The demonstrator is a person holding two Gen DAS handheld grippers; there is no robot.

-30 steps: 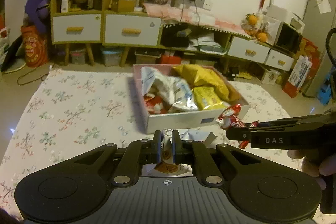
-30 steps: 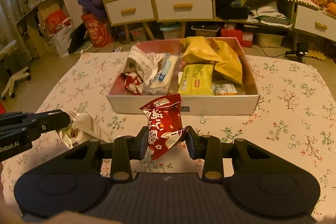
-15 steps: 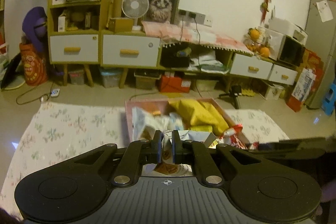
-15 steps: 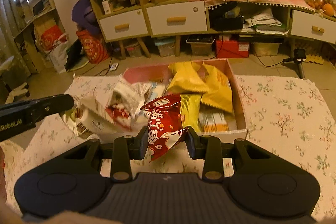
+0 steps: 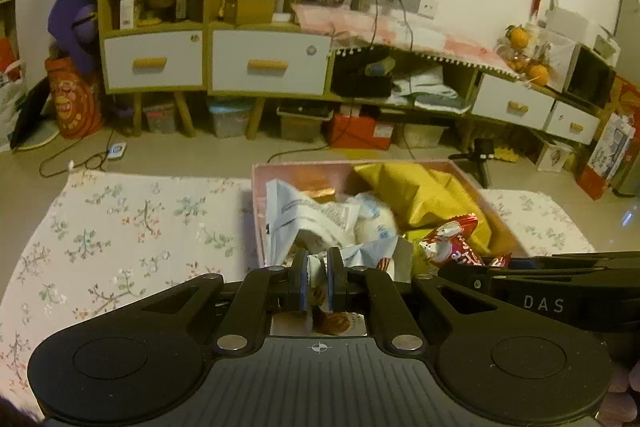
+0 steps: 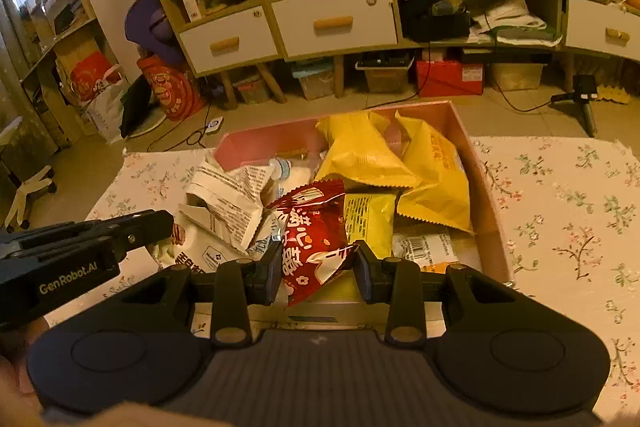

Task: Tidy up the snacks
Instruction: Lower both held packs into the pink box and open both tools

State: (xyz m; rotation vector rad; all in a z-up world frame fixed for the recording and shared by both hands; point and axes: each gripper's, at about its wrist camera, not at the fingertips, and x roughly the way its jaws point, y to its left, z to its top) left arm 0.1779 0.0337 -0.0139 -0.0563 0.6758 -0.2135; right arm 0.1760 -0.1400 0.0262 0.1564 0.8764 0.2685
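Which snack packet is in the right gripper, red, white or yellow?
The red foil snack packet with white lettering, pinched between the right gripper pads over the pink box. Yellow bags lie inside it; the left gripper holds the white one.

The pink open-topped cardboard box point(image 6: 486, 203) is crowded with yellow crinkled snack bags point(image 6: 400, 163) at its far right and white printed packets point(image 6: 224, 199) at its left. Bare floral tablecloth point(image 6: 568, 227) is left free on both sides of the box.

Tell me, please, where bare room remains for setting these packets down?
The pink cardboard box is crowded with yellow bags and white packets. Bare floral tablecloth lies on either side of it: left and right.
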